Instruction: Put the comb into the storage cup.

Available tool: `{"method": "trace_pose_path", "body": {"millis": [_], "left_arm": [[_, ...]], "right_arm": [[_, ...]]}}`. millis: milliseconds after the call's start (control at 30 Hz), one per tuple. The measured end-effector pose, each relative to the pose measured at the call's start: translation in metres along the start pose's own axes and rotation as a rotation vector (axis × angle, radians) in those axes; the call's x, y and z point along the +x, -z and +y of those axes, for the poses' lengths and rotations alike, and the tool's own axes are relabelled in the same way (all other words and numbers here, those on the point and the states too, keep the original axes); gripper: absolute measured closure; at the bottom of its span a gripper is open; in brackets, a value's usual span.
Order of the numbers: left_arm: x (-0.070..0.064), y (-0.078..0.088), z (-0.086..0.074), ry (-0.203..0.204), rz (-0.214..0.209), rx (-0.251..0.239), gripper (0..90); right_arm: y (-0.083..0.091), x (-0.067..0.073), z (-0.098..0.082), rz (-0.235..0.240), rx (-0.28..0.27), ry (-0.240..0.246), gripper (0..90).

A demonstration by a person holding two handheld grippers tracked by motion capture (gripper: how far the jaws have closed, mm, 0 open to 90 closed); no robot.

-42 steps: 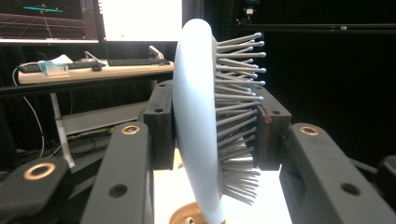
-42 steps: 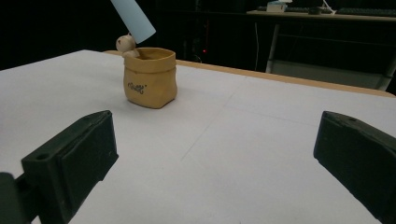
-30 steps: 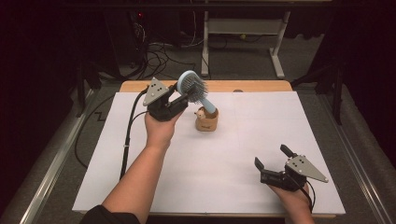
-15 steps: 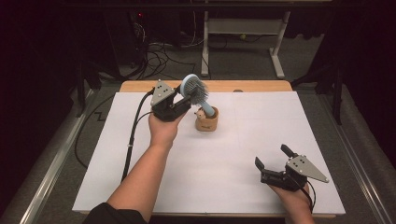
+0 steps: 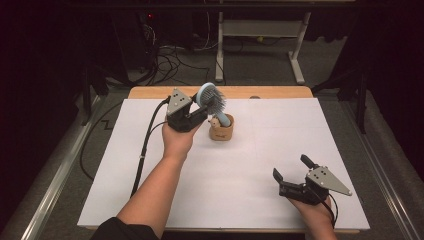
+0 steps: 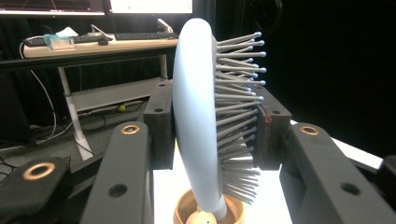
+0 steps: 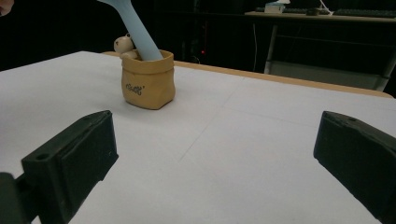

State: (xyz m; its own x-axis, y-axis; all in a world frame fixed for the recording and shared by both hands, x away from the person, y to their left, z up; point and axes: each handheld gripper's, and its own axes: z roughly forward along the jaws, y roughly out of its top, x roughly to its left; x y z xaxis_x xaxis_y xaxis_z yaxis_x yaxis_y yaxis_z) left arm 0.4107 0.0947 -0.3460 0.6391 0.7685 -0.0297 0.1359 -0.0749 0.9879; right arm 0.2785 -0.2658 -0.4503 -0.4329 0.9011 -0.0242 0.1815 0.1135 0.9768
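From the high view, the left gripper (image 5: 192, 116) is clamped on the head of a pale blue hairbrush (image 5: 212, 100), just to the left of a small tan pot (image 5: 221, 131) that stands toward the far side of the white table (image 5: 260, 165). The brush handle slants down and to the right into the pot, so its long axis runs from the gripper down into the pot's mouth. The right gripper (image 5: 295, 175) rests well apart from the pot, near the front edge, with its jaws apart and nothing between them; the left hand is plainly the nearer one.

In the left gripper view, the hairbrush (image 6: 198, 121) stands almost upright between the two jaws, smooth back against one and bristles against the other. Directly below, the handle enters the rim of the pot (image 6: 187, 212), beside a small rounded pale object I cannot identify.

The right gripper view shows what the others do not: the pot (image 7: 148, 81) side-on, with some small lettering, the blue handle (image 7: 135, 30) leaning out of it, and bare table between the wide-open jaws.

Any lift or lowering, I judge, must follow that slanted handle line.
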Motion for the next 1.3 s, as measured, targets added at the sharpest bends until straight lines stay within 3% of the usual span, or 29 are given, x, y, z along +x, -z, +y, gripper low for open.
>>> {"method": "trace_pose_path", "body": {"millis": [1300], "left_arm": [[-0.004, -0.014, -0.018, 0.023, 0.009, 0.040, 58.1]], "right_arm": [[0.000, 0.000, 0.000, -0.005, -0.008, -0.005, 0.0]]}}
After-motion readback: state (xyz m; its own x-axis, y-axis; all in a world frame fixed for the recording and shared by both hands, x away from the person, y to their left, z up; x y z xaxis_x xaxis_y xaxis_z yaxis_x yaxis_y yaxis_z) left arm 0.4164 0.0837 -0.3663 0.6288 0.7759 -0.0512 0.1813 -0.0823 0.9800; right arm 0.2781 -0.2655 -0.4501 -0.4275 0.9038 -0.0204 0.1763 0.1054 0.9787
